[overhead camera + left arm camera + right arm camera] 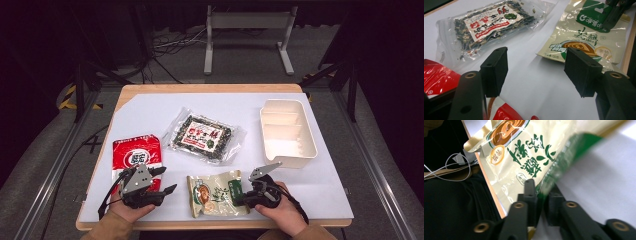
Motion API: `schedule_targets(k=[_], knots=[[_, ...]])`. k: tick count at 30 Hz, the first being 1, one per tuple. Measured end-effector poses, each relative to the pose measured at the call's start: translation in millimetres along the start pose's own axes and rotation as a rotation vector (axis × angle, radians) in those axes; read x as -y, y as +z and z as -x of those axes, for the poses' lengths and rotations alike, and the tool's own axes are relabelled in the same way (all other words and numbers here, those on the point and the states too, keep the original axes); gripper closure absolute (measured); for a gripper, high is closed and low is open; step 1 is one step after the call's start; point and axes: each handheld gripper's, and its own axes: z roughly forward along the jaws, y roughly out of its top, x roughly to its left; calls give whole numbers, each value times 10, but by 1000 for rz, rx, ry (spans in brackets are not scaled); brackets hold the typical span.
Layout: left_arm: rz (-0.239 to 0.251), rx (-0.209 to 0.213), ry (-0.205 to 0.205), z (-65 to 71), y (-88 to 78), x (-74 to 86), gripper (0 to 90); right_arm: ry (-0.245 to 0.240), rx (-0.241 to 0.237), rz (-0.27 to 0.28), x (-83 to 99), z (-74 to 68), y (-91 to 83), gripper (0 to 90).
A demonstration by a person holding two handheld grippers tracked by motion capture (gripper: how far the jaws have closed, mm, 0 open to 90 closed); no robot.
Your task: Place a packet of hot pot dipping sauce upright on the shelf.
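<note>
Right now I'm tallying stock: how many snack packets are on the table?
3. The red packet lies at the left, by the left gripper. The clear seaweed packet lies mid-table. The beige and green packet lies near the front edge, its end pinched by the right gripper.

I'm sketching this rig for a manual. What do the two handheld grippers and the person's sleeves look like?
Both the left gripper and the right gripper are black, each with two blocky rectangular jaws. Brass-coloured rivets mark the jaw links. A grey three-cornered plate tops each one, and a black cable trails from each towards the person. The sleeves are tan-brown.
</note>
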Motion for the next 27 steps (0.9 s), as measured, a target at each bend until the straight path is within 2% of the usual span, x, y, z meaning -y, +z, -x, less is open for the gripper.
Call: schedule_targets(k=[3,11,19,27], knots=[[3,-2,1,-3,-5,-1,358,4,-4,-4,-8,-11,2,887],[8,-6,-5,-10,-13,-2,356,-8,12,2,-27,-40,-20,893],[12,-10,-10,-21,-29,-2,355,-23,12,30,-106,-80,-131,894],[13,-16,-12,-36,-42,4,355,-30,-21,62,-196,-89,-264,895]])
